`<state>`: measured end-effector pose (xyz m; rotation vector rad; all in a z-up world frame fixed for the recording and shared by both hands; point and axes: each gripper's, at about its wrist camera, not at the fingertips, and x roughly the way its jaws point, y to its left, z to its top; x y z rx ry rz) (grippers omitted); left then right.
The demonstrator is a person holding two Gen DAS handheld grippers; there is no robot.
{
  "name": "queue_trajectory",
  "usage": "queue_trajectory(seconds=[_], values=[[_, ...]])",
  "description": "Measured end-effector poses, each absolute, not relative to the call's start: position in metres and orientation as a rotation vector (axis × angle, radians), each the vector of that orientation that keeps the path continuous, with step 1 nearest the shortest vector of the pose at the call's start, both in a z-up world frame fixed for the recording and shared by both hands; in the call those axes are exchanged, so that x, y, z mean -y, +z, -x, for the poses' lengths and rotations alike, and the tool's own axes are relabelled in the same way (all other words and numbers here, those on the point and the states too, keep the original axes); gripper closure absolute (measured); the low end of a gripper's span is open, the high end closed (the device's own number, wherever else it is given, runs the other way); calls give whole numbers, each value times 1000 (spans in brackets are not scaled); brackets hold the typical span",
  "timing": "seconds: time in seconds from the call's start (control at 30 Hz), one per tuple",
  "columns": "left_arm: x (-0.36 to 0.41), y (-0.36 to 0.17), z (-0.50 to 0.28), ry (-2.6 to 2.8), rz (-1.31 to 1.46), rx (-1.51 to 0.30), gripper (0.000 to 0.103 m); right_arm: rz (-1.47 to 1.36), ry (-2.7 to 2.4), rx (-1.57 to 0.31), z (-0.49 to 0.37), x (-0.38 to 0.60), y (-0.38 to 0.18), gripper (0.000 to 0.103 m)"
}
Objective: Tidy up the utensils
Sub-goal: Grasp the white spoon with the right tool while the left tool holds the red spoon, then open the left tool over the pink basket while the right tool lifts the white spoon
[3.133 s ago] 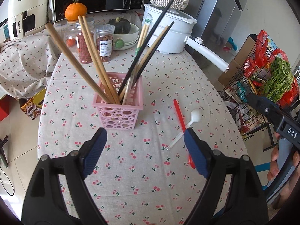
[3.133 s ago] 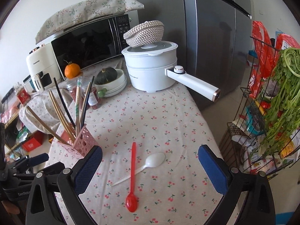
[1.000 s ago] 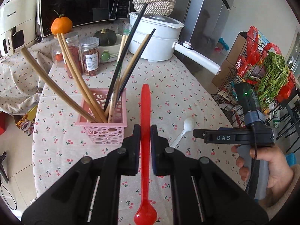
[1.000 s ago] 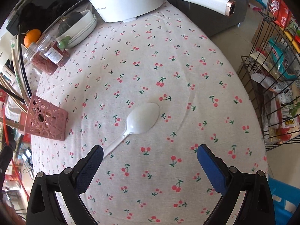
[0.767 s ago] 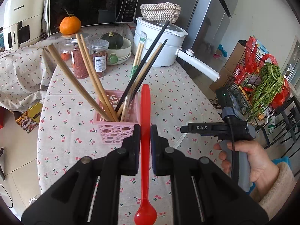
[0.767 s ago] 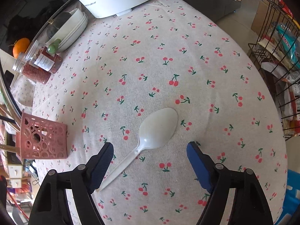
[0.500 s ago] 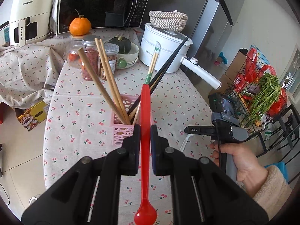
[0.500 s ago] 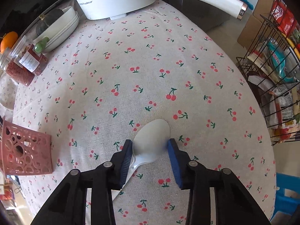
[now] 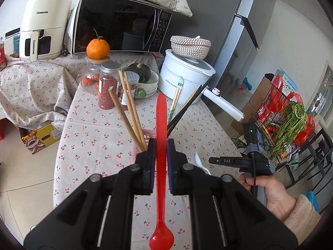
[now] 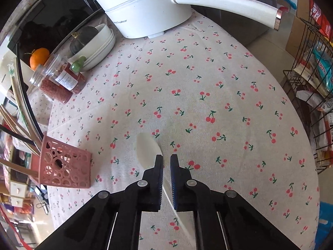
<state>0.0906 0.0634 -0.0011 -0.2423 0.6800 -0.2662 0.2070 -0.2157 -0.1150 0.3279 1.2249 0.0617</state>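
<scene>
My left gripper [image 9: 160, 143] is shut on a red plastic spoon [image 9: 161, 125], handle up and bowl toward the camera, held above the pink perforated utensil basket [image 9: 139, 145], which is mostly hidden behind the fingers. Several chopsticks [image 9: 129, 108] stand in it. The basket also shows in the right wrist view [image 10: 64, 164]. My right gripper [image 10: 166, 162] is shut on the neck of a white plastic spoon [image 10: 147, 148] at the cherry-print tablecloth [image 10: 208, 83]; whether the spoon is off the cloth I cannot tell. The right gripper also shows in the left wrist view [image 9: 210, 160].
A white electric pot [image 9: 185, 79] with a long handle [image 10: 229, 0] stands at the back. Spice jars [image 9: 107, 83], an orange [image 9: 97, 49], stacked bowls [image 10: 97, 43] and a microwave [image 9: 120, 23] sit behind the basket. A wire rack with groceries [image 9: 291, 120] stands right of the table.
My right gripper has closed fully on the white spoon's neck. My left gripper has risen and moved over the pink basket with the red spoon.
</scene>
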Motion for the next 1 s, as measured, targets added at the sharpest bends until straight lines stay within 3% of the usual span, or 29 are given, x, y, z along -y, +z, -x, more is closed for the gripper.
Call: queue_trajectory(seconds=[0.2, 0.33, 0.37, 0.6, 0.63, 0.67, 1.0], values=[[-59, -1, -93, -261, 258, -663, 92, -315, 53, -1216, -205, 229, -111, 91], [-56, -2, -92, -266, 244, -665, 92, -245, 175, -1220, -206, 209, -111, 47], [-56, -3, -93, -266, 242, -669, 92, -199, 211, -1223, -207, 198, -112, 43], [-59, -3, -90, -259, 245, -676, 92, 119, 201, -1230, -215, 140, -136, 43], [-59, -3, -90, -257, 246, -674, 92, 119, 187, -1231, -218, 141, -140, 49], [-60, -3, -89, -257, 249, -671, 92, 105, 185, -1232, -220, 142, -144, 65], [-58, 14, -95, -220, 244, -459, 92, -159, 193, -1089, -211, 176, -106, 67]])
